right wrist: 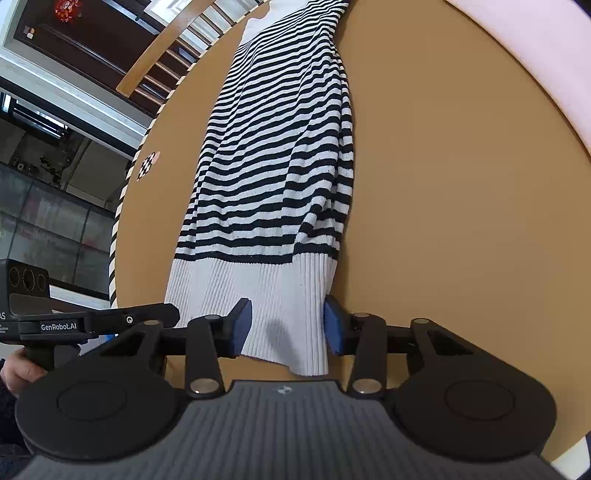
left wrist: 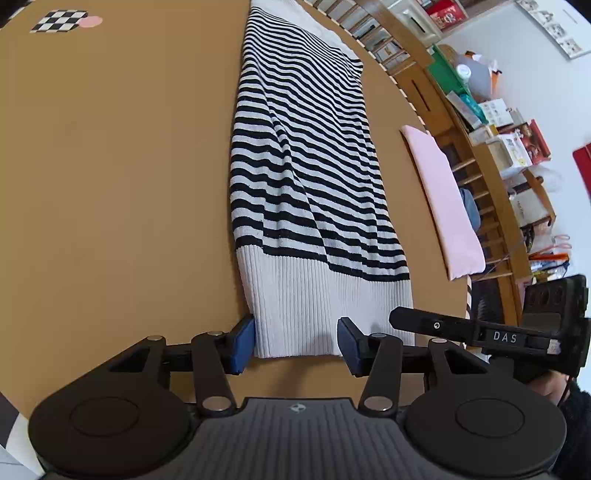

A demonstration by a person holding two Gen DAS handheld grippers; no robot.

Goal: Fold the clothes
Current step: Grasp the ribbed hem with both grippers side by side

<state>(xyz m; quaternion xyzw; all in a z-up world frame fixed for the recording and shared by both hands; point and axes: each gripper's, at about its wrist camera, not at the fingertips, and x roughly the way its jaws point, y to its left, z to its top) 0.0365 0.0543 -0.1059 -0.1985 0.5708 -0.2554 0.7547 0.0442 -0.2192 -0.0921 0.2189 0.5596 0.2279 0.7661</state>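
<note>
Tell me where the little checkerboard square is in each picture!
Left wrist view: the checkerboard square sits far top left on the brown table.
Right wrist view: the same square looks tiny, at the table's left edge, mid-height.
Shared landmark: the striped sweater running up the middle of both.

Each view came from a fisheye camera riding just behind its own hand-held gripper, angled down and forward along the fingers, close over the near edge of the brown tabletop [left wrist: 110,166]. The left wrist view faced up the striped sweater [left wrist: 306,166] toward shelves at its right. The right wrist view faced up the same sweater toward a dark cabinet at its left. Both shared the sweater's ribbed hem, the checkered marker [right wrist: 147,166], and each caught the other device at its edge.
</note>
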